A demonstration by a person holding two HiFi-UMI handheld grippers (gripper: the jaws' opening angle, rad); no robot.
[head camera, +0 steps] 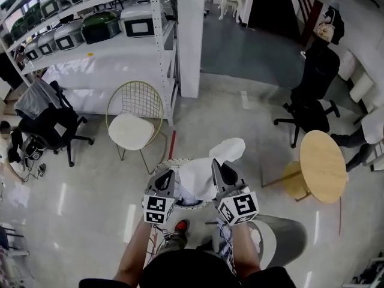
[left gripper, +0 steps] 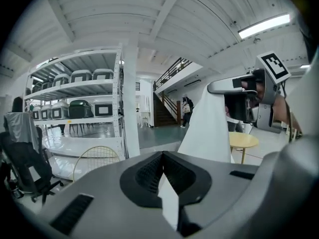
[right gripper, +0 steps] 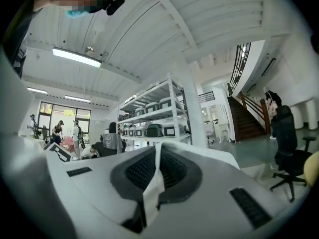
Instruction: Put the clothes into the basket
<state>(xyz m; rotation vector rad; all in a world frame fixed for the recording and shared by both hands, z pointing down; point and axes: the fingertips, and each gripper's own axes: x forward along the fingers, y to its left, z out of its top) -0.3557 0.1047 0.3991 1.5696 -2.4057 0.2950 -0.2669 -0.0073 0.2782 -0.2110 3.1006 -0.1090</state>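
Observation:
A white garment [head camera: 201,176] hangs stretched between my two grippers, over a round white basket [head camera: 173,161] on the floor just ahead of my feet. My left gripper [head camera: 166,175] is shut on one edge of it; in the left gripper view a strip of the white cloth [left gripper: 168,203] is pinched between the jaws of the left gripper [left gripper: 162,171]. My right gripper [head camera: 221,169] is shut on the other edge, and the cloth [right gripper: 151,190] shows folded between the jaws of the right gripper [right gripper: 157,166]. From the left gripper view the right gripper [left gripper: 238,89] holds the cloth [left gripper: 208,128] hanging down in a sheet.
A wire chair with a white cushion [head camera: 133,125] stands beyond the basket on the left. A round wooden table [head camera: 323,165] is to the right, a grey rounded object [head camera: 285,240] by my right side. A white shelf rack [head camera: 90,23], a pillar [head camera: 191,35] and office chairs [head camera: 51,128] stand farther off.

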